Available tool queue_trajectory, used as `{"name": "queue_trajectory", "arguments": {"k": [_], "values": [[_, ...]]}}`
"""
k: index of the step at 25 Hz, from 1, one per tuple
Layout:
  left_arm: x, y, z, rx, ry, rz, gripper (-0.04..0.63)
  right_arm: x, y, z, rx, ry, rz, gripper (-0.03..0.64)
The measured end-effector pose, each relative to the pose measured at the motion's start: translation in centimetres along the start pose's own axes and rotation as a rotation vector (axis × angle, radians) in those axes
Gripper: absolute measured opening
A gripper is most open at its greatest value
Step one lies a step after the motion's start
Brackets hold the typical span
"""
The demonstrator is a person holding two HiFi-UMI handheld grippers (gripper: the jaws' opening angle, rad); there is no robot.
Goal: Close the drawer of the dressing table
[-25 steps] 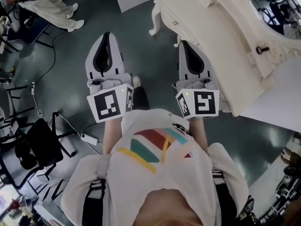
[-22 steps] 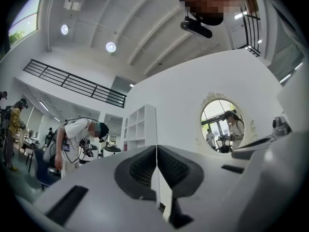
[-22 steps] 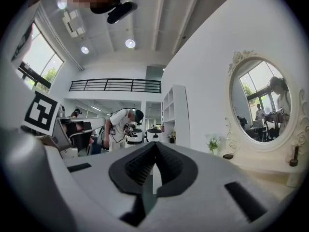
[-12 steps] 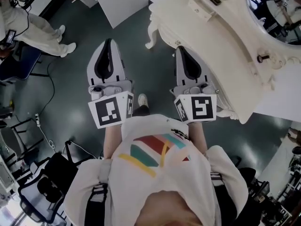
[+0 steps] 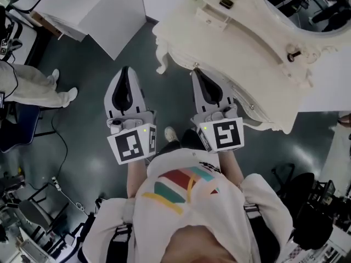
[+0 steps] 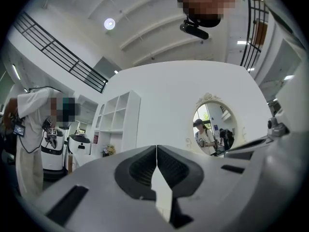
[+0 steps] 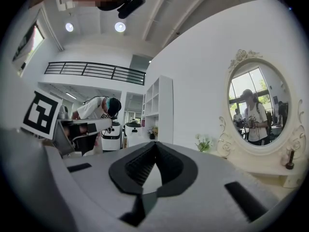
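My left gripper (image 5: 125,74) and right gripper (image 5: 197,74) both have their jaws pressed together on nothing, and I hold them side by side. The cream-white carved wooden dressing table with an oval mirror (image 5: 241,48) stands just ahead and right of the right gripper, apart from the left. What looks like its small drawer with a dark handle (image 5: 218,7) juts from the upper tier, though I cannot be sure. I judge this the approach. Next I must square the right tips on that drawer front and push steadily.
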State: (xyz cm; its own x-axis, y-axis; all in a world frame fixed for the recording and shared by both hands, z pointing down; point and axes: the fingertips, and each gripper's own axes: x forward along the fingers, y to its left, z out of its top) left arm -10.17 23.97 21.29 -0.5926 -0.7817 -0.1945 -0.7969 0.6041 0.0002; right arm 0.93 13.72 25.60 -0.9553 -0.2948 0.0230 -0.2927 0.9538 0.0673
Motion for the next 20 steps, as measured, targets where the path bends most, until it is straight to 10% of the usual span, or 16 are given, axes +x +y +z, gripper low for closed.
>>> {"name": "queue_trajectory", "arguments": {"k": [20], "values": [[9.8,-9.2,-1.8,-0.014,-0.004,-0.227,0.006,2.6,-9.8,0.0,0.022,-0.021,-0.165,0.000]]}}
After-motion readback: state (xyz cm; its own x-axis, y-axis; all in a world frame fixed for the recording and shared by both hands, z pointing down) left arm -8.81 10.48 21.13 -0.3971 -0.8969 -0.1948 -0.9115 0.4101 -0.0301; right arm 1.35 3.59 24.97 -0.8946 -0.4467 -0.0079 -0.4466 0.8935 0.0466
